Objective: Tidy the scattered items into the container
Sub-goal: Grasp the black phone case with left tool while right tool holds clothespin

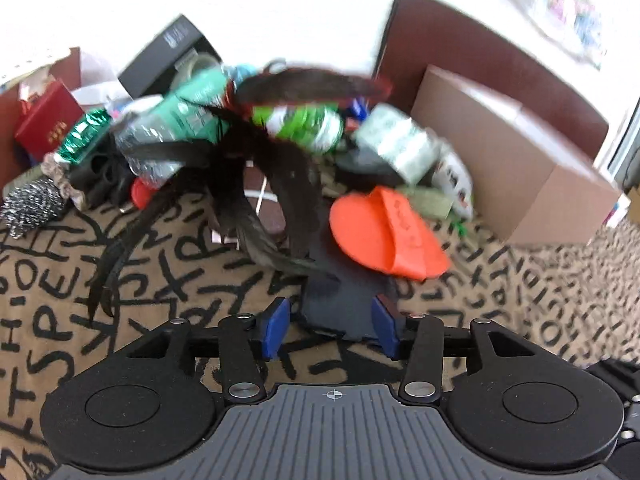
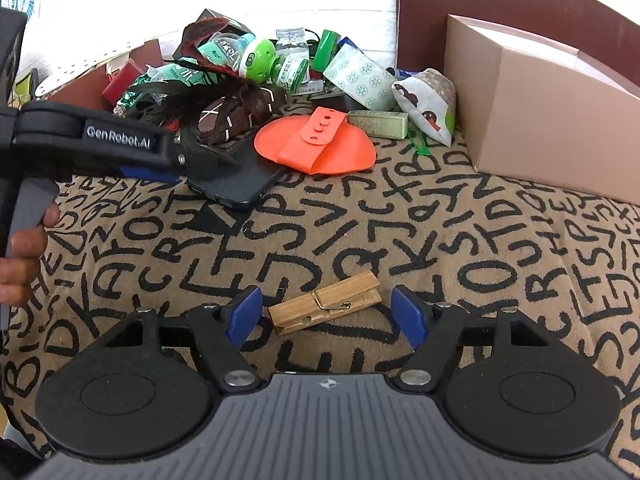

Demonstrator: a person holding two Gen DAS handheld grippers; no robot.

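Straddling a wooden clothespin that lies flat on the letter-patterned cloth, the right gripper has its blue fingers standing apart on either side of it, touching neither end; this reads as alignment for a pickup not yet made. The left gripper likewise has its fingers apart, with the near end of a dark phone between them; no pad visibly presses on it, so it appears unheld. An orange silicone pad overlaps the phone's far end, just beside a feather piece. Behind these, bottles, boxes and a tape roll lie heaped. The cardboard box, judged the container, stands at the right, near the heap, which keeps transfers short.
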